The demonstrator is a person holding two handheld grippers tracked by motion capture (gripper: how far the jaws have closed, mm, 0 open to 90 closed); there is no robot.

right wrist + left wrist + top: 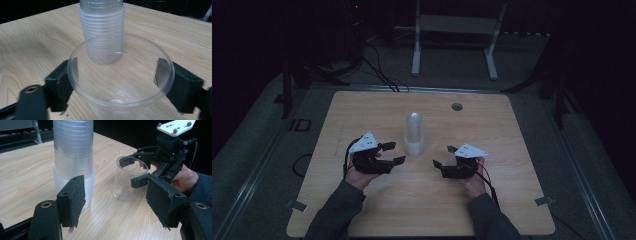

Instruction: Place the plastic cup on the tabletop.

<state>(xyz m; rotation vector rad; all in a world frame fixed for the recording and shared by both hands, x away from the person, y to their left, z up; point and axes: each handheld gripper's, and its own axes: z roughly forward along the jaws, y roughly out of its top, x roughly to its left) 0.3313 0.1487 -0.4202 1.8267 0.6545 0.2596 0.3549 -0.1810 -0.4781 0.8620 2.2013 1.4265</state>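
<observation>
Right gripper view shows the single clear cup (pixel 120 82) standing upright on the surface (pixel 37 42), between the spread jaws of the right hand-held gripper (pixel 117 85), near the cup stack (pixel 102 30); the left hand-held gripper (pixel 120 202) is spread beside this stack.

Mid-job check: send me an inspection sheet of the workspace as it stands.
Surface: wooden table, with a round hole near its far edge.
Job's things: stack of clear cups upside down at centre; single clear cup upright beside it.
Clutter: nothing seen.
Tongs: left tongs open beside the stack; right tongs open around the single cup.
Cables: black cables on the floor behind the table.
Surroundings: dark room, white frame behind.
</observation>
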